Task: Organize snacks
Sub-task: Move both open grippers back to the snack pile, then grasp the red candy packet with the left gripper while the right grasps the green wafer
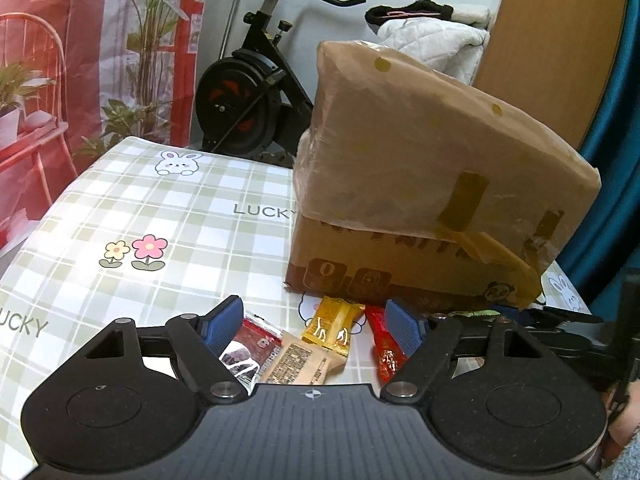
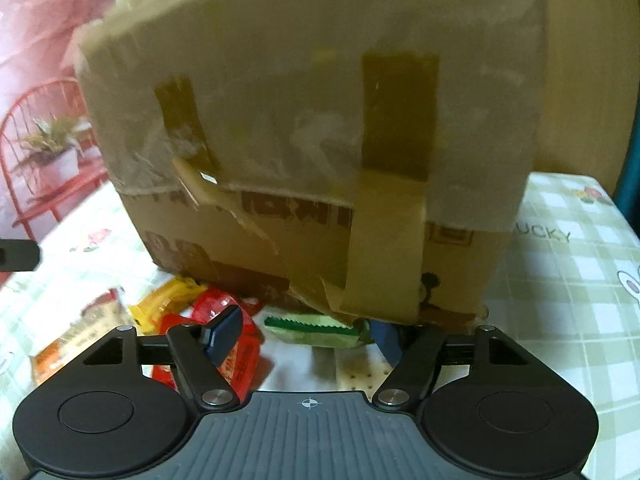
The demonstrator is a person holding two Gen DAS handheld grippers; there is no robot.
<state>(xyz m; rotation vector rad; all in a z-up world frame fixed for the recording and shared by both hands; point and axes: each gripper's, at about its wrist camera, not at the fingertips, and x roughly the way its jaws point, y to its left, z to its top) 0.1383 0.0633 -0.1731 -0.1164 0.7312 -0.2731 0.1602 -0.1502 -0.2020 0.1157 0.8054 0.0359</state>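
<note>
A taped cardboard box point(image 1: 432, 184) stands on the checked tablecloth; it fills the right wrist view point(image 2: 312, 120). Snack packets lie at its near foot. In the left wrist view, a yellow packet point(image 1: 334, 324), a red packet point(image 1: 384, 348) and a brown-and-red packet point(image 1: 276, 354) lie between the fingers of my open left gripper point(image 1: 316, 326). In the right wrist view, my open right gripper point(image 2: 308, 334) hovers close to the box over a green packet point(image 2: 316, 330). Red packets point(image 2: 224, 320), a yellow one point(image 2: 164, 304) and an orange one point(image 2: 76, 340) lie to its left.
The tablecloth point(image 1: 160, 220) carries rabbit and flower prints. An exercise bike point(image 1: 248, 92) stands behind the table, with a red chair and plants point(image 1: 32, 120) on the left. A white quilted coat point(image 1: 436, 44) lies behind the box. The other gripper's body point(image 1: 580, 332) shows at the right.
</note>
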